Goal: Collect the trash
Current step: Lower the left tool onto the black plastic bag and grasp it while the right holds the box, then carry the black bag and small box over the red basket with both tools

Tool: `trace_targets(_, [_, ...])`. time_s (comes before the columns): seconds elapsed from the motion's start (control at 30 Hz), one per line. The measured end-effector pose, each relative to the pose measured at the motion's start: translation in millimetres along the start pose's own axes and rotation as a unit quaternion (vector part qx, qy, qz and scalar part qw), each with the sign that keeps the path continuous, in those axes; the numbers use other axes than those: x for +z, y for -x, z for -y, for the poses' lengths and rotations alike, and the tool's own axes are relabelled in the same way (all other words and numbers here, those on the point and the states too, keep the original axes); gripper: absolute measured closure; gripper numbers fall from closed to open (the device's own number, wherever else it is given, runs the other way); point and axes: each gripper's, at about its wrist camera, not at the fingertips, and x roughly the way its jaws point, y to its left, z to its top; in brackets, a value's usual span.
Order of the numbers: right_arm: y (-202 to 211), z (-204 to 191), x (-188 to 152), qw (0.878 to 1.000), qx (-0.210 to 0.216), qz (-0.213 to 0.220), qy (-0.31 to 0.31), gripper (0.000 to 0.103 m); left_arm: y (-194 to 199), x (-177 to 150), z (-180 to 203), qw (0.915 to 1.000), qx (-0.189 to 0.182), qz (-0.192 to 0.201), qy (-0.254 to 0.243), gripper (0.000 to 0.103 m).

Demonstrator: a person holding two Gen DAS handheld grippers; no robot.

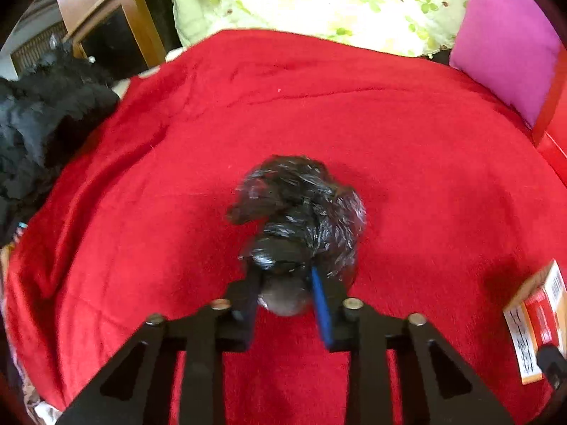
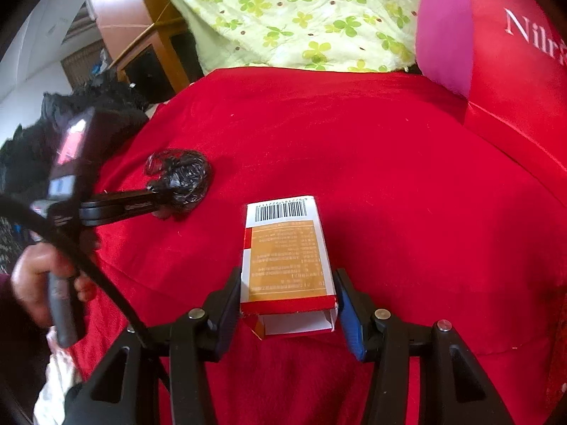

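A crumpled black plastic bag [image 1: 301, 212] lies on the red blanket [image 1: 354, 106]. My left gripper [image 1: 283, 272] is shut on its near end; this also shows in the right wrist view, where the bag [image 2: 184, 177] sits at the left gripper's tip [image 2: 159, 194]. An orange, red and white carton [image 2: 288, 258] with a barcode lies on the blanket between the fingers of my right gripper [image 2: 288, 297], which press its two sides. The carton's edge also shows at the right of the left wrist view [image 1: 535, 318].
A green flowered quilt [image 2: 301, 17] and a pink pillow [image 1: 506, 42] lie at the back. A red box [image 2: 514, 71] with white lettering stands at the right. A black fluffy garment [image 1: 42, 124] lies at the left edge, with wooden furniture [image 1: 138, 10] behind.
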Motion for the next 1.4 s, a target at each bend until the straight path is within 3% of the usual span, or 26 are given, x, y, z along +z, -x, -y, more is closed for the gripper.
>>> trace_targets(0.03, [-1.0, -3.2, -0.6, 1.0, -0.004, 0.0, 0.008, 0.053, 7.0, -3.1, 1.7, 1.0, 0.004, 0.006, -0.002, 0.079])
trace_targets(0.1, [0.1, -5.0, -2.1, 1.0, -0.01, 0.003, 0.019, 0.054, 20.4, -10.5, 3.3, 0.9998, 0.015, 0.014, -0.005, 0.092])
trace_targets(0.43, [6.7, 5.3, -6.8, 1.0, -0.012, 0.003, 0.012, 0.054, 84.9, -43.7, 16.2, 0.9968, 0.018, 0.072, -0.028, 0.092])
trace_targets(0.57, [7.9, 4.8, -8.4, 1.0, -0.012, 0.002, 0.01, 0.054, 78.9, -46.5, -3.2, 0.9977, 0.001, 0.066, -0.012, 0.091])
trace_targets(0.63, [7.8, 3.5, -8.6, 1.0, -0.013, 0.001, 0.012, 0.054, 64.7, -44.4, -19.4, 0.9988, -0.017, 0.046, 0.007, 0.079])
trace_targets(0.7, [6.8, 3.6, -7.9, 1.0, -0.014, 0.0, 0.013, 0.054, 51.2, -43.5, -33.9, 0.9988, -0.02, 0.034, 0.029, 0.051])
trace_targets(0.73, [6.2, 3.2, -7.3, 1.0, -0.013, -0.001, 0.013, 0.054, 45.4, -42.7, -39.1, 0.9986, -0.018, 0.032, 0.037, 0.046])
trace_targets(0.87, [3.9, 2.7, -5.9, 1.0, -0.013, -0.002, 0.012, 0.054, 22.4, -33.0, -47.4, 0.9975, -0.038, 0.024, 0.054, 0.041])
trace_targets(0.97, [3.1, 1.9, -6.0, 1.0, -0.013, -0.002, 0.015, 0.054, 6.0, -22.3, -43.1, 0.9982, -0.033, 0.014, 0.049, 0.033])
trace_targets(1.2, [3.2, 4.1, -6.5, 1.0, -0.01, -0.003, 0.018, 0.054, -41.3, -6.3, -35.5, 0.9967, -0.042, -0.032, 0.063, 0.034])
trace_targets(1.23, [3.2, 3.5, -6.7, 1.0, -0.01, -0.002, 0.018, 0.054, -44.6, -5.8, -33.4, 0.9961, -0.049, -0.032, 0.066, 0.038])
trace_targets(1.3, [3.2, 3.7, -6.5, 1.0, -0.01, -0.002, 0.019, 0.054, -47.3, -5.1, -30.7, 0.9954, -0.059, -0.034, 0.068, 0.06])
trace_targets(1.4, [3.8, 4.5, -6.3, 1.0, -0.008, 0.0, 0.02, 0.054, -38.3, -9.9, -19.2, 0.9978, -0.048, -0.015, 0.044, 0.066])
